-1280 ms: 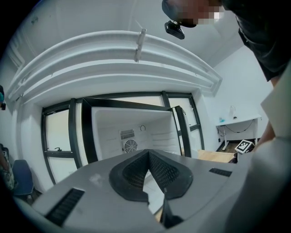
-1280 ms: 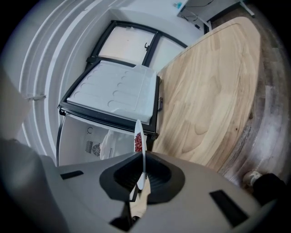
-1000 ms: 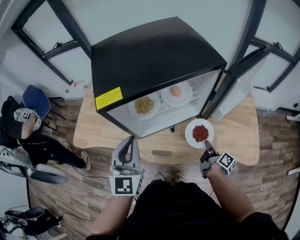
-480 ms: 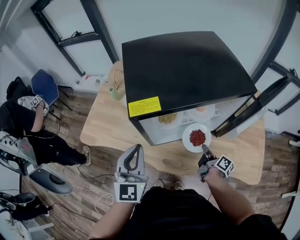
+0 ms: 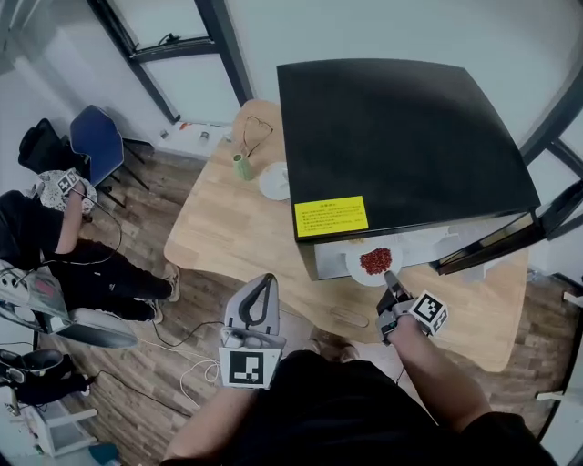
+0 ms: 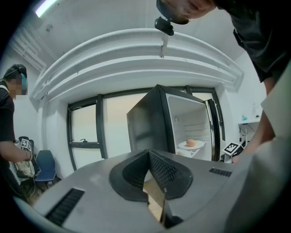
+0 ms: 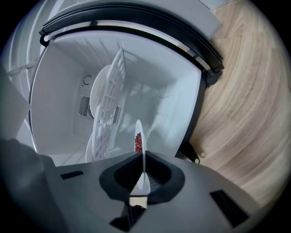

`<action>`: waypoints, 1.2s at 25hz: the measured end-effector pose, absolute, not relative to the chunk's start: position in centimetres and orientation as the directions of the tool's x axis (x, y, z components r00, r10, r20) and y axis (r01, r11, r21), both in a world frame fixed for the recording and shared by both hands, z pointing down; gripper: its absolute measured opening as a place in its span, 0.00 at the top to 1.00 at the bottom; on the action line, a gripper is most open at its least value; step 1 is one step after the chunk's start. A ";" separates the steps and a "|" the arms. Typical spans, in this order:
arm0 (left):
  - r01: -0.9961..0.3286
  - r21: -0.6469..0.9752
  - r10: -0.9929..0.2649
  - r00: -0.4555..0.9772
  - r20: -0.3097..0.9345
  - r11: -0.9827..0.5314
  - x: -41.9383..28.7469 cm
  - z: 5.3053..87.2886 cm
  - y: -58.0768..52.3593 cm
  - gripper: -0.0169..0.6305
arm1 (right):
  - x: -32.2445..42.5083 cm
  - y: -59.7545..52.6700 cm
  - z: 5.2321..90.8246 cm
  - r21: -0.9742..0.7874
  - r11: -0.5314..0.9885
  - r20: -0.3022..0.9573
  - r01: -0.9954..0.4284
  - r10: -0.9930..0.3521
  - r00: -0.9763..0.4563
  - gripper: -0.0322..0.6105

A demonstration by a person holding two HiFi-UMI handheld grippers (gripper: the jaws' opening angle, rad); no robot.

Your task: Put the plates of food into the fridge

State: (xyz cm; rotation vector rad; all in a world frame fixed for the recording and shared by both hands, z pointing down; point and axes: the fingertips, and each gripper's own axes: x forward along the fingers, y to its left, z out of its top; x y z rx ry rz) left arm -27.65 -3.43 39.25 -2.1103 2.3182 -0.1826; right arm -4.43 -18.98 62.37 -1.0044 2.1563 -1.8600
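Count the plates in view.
4. A plate of red food is clamped in the right gripper at the fridge opening; two plates sit on its wire shelf; a white plate lies on the table beside a green cup. More may be hidden inside.

Wood floor (image 5: 150, 400) — blue chair (image 5: 94, 138), white wall (image 5: 364, 27)

The table (image 5: 228, 227) is pale wood, matt, with a fine grain, and the floor (image 5: 137, 382) is darker wood planking. The fridge (image 5: 392, 136) has a smooth black top with a dull sheen and a yellow label (image 5: 331, 217) stuck on it; its inside walls (image 7: 59, 109) look like smooth white plastic. The plate (image 7: 138, 126) is white and glossy. The left claw (image 6: 149, 154) and right claw (image 7: 143, 157) are matt grey plastic with black ribbed pads (image 6: 163, 170).
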 end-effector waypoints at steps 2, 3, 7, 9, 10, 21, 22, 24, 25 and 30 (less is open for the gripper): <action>-0.991 -0.093 -0.991 -0.102 0.087 0.094 -28.4 39.6 -3.5 0.97 | -5.5 -19.3 62.6 -0.916 0.029 0.323 -0.400 -0.539 -0.778 0.90; -0.991 -0.095 -0.991 -0.105 0.089 0.096 -28.8 39.7 -3.6 0.97 | -6.1 -19.3 62.8 -0.915 0.031 0.325 -0.402 -0.534 -0.780 0.90; -0.991 -0.093 -0.989 -0.109 0.102 0.100 -30.3 39.9 -3.6 0.97 | -8.2 -19.4 63.5 -0.915 0.012 0.338 -0.403 -0.524 -0.782 0.90; -0.991 -0.088 -0.988 -0.107 0.116 0.097 -30.8 40.0 -3.6 0.97 | -9.0 -19.6 63.6 -0.914 0.003 0.343 -0.405 -0.526 -0.778 0.90; -0.991 -0.089 -0.987 -0.107 0.122 0.097 -31.2 40.0 -3.6 0.97 | -9.3 -19.9 63.7 -0.914 -0.001 0.345 -0.406 -0.529 -0.775 0.90; -0.979 -0.070 -0.969 -0.198 0.148 0.190 -35.7 41.2 -1.9 0.97 | -11.9 -20.5 64.8 -0.879 0.037 0.392 -0.475 -0.510 -0.766 0.90; -0.974 -0.076 -0.964 -0.224 0.142 0.215 -36.5 41.3 -1.4 0.97 | -12.0 -20.5 64.9 -0.871 0.046 0.400 -0.488 -0.510 -0.762 0.90; -0.965 -0.093 -0.957 -0.256 0.135 0.245 -38.0 41.5 -0.5 0.97 | -12.0 -20.4 65.0 -0.856 0.059 0.416 -0.513 -0.511 -0.753 0.90; -0.963 -0.096 -0.955 -0.263 0.135 0.251 -38.3 41.7 -0.1 0.97 | -12.1 -20.4 65.0 -0.847 0.068 0.425 -0.527 -0.508 -0.749 0.90; -0.957 -0.081 -0.946 -0.288 0.149 0.279 -38.2 43.1 1.2 0.97 | -12.2 -21.0 65.0 -0.769 0.155 0.489 -0.620 -0.481 -0.728 0.90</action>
